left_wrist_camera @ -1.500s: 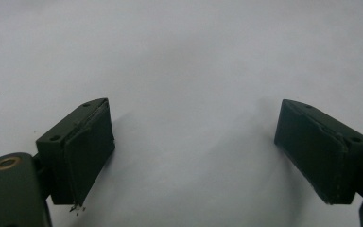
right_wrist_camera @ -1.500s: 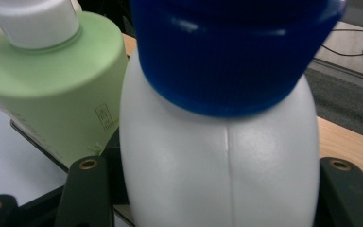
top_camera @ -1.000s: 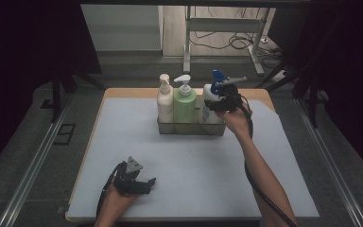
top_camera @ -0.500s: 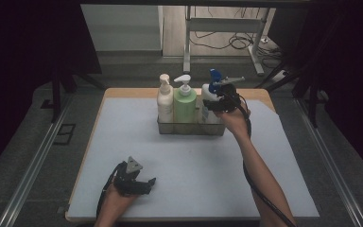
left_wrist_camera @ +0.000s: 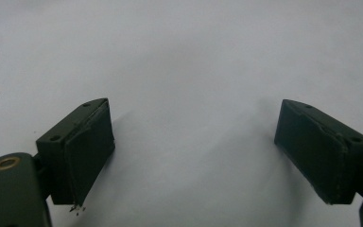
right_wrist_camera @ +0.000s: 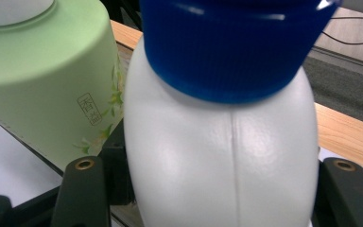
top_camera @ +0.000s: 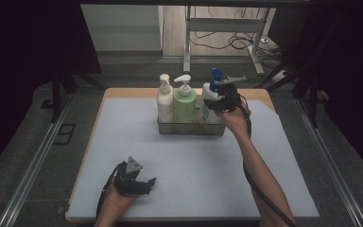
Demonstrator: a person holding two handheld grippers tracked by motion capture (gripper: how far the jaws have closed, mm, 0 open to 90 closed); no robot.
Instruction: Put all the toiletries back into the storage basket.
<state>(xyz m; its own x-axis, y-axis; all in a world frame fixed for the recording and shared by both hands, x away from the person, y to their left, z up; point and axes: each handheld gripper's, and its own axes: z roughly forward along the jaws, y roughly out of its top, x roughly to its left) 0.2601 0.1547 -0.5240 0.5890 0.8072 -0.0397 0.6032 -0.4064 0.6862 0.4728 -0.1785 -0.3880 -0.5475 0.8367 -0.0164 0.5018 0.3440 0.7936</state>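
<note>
A person works two handheld grippers over a pale surface with a wooden edge, where a clear rectangular tray near the far side holds three pump bottles in a row: a cream-white bottle, a green bottle and a white bottle with a blue cap. In the high view, the right gripper reaches to the tray's right end, at the blue-capped bottle, with the forearm stretching back toward the bottom edge and a dark cable trailing along it. The right gripper view brings what the overhead camera cannot resolve: the white bottle sits squarely between the two black fingers, one on each flank of its body, the blue ribbed cap looming above and the green bottle, printed with small characters and a leaf motif, just beside it. The fingers appear to pinch the white bottle's sides. The left gripper rests low near the front edge of the surface, well apart from the tray, a grey three-cornered plate on top. The left gripper view shows its fingers spread wide over bare surface, with nothing between them and their shadows lying close beneath. Beyond the table, the high view takes in a metal stand and loose cables on the floor.
</note>
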